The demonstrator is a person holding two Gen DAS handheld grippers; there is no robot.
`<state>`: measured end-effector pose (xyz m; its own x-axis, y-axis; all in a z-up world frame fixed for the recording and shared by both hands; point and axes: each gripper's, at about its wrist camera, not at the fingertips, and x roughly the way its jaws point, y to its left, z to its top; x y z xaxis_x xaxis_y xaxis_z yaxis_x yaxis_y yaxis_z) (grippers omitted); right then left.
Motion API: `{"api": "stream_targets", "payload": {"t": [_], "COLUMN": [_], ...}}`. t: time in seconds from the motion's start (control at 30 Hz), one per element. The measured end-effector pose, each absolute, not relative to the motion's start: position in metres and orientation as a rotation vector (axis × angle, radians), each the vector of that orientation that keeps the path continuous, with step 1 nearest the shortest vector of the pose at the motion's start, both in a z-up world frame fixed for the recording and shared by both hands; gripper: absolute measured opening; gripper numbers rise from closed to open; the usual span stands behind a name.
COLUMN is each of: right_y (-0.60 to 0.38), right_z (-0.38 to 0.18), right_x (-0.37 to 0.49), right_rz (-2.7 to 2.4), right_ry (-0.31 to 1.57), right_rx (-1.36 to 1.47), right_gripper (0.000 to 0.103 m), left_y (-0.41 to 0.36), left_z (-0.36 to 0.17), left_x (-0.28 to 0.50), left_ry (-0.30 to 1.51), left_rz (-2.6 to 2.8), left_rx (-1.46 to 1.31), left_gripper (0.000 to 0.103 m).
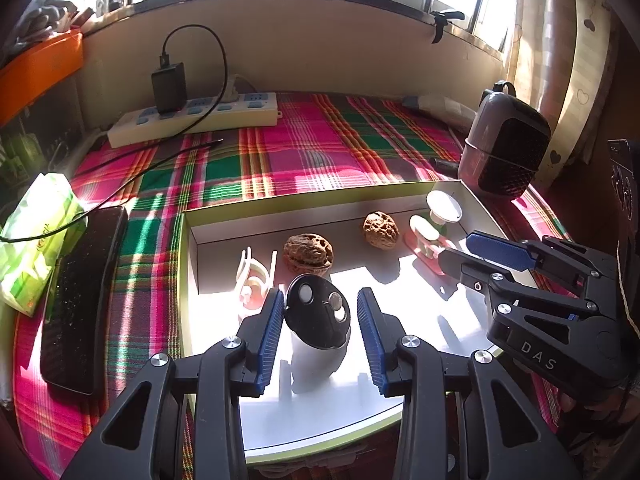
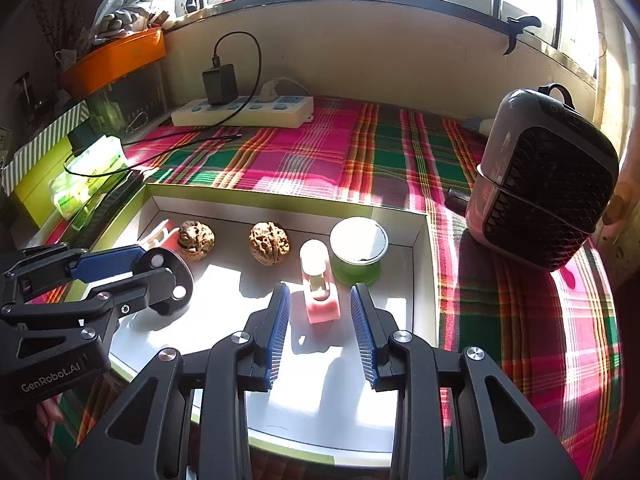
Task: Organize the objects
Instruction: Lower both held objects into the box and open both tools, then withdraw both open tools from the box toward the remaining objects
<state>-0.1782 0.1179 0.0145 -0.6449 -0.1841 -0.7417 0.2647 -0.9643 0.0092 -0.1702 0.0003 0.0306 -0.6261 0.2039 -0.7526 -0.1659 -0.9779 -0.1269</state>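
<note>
My left hand-held gripper stands apart around the black-capped bottle, my right hand-held gripper apart around the pink clip, its base hidden.

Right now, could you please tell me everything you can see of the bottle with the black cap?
The bottle has a pale, smooth body and a round black cap with three small silvery discs. It stands on the white floor of the box, tilted, in sunlight, near a walnut. The left gripper straddles it, jaws open, neither pad clearly pressing.
</note>
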Motion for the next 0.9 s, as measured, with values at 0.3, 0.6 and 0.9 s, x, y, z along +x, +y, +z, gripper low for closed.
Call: {"api": "stream_targets", "payload": {"t": [0.3, 0.6, 0.9], "right_y": [0.12, 0.122, 0.126], "right_z": [0.019, 0.024, 0.026], "right_x": [-0.166, -0.159, -0.147], "right_rz": [-2.652, -2.662, -2.67], "right_ry": [0.131, 0.13, 0.116], "right_rx": [1.166, 1.151, 1.148], "right_gripper": [0.033, 0.033, 0.033], "left_y": [-0.006, -0.015, -0.024], "left_z": [0.039, 0.037, 0.042], "left_x": [-0.157, -0.151, -0.137], "left_ry": [-0.092, -0.118, -0.149], "left_rz": [2.686, 2.702, 2.719], "left_rx": [-1.195, -1.21, -1.181], "left_gripper": [0.036, 0.036, 0.036]}}
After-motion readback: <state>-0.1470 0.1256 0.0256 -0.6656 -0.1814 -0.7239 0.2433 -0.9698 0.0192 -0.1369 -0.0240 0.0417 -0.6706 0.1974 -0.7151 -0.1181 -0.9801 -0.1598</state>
